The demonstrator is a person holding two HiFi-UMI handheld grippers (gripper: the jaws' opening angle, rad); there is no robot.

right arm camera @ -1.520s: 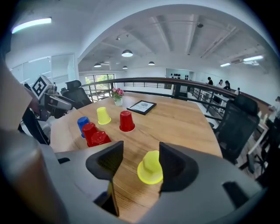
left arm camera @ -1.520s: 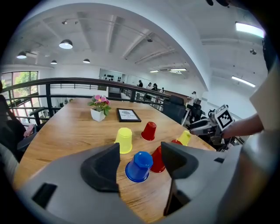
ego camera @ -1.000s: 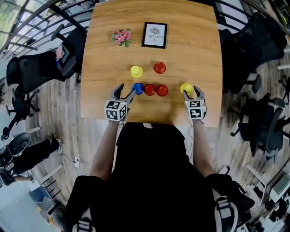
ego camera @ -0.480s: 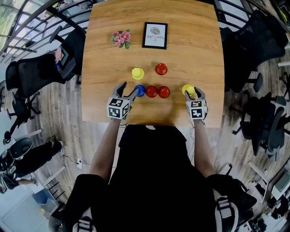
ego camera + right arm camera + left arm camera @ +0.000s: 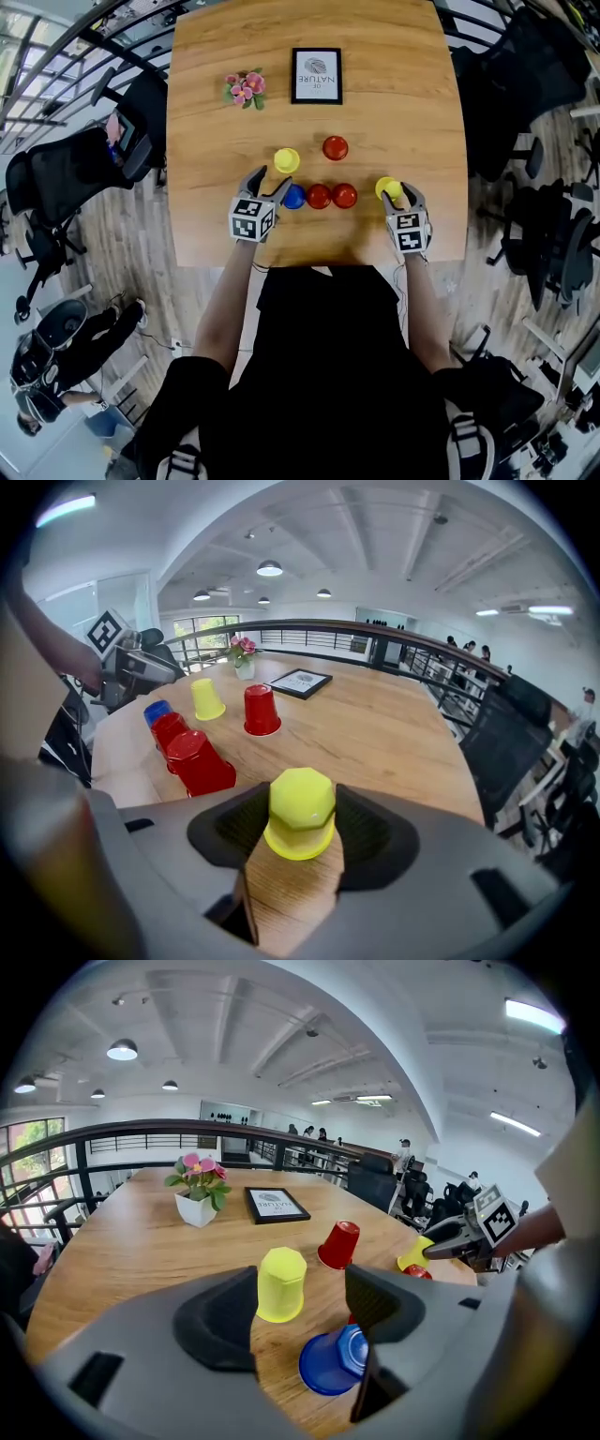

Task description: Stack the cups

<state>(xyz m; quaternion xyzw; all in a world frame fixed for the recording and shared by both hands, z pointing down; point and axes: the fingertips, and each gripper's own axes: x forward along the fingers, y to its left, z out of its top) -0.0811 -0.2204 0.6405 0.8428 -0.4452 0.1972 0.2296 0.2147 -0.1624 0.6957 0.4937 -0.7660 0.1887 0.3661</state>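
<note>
Six upturned cups stand on the wooden table [image 5: 216, 112]. My right gripper [image 5: 396, 192] [image 5: 302, 827] is shut on a yellow cup [image 5: 388, 187] [image 5: 300, 813] near the table's right edge, a pad against each side of it. A blue cup [image 5: 294, 196] [image 5: 333, 1363] and two red cups [image 5: 319, 196] [image 5: 344, 195] form a row in the middle. Behind them stand a second yellow cup [image 5: 287, 160] [image 5: 281, 1283] and a red cup [image 5: 335, 147] [image 5: 339, 1244]. My left gripper [image 5: 272, 178] [image 5: 300, 1302] is open, its right jaw over the blue cup and the second yellow cup straight ahead of the gap.
A framed picture [image 5: 316, 75] and a small pot of pink flowers [image 5: 242, 88] stand at the far side of the table. Office chairs [image 5: 70, 164] stand on the floor to the left and right. The table's near edge lies just under both grippers.
My left gripper has moved forward past the blue cup towards the second yellow cup. The right gripper has stayed at its yellow cup.
</note>
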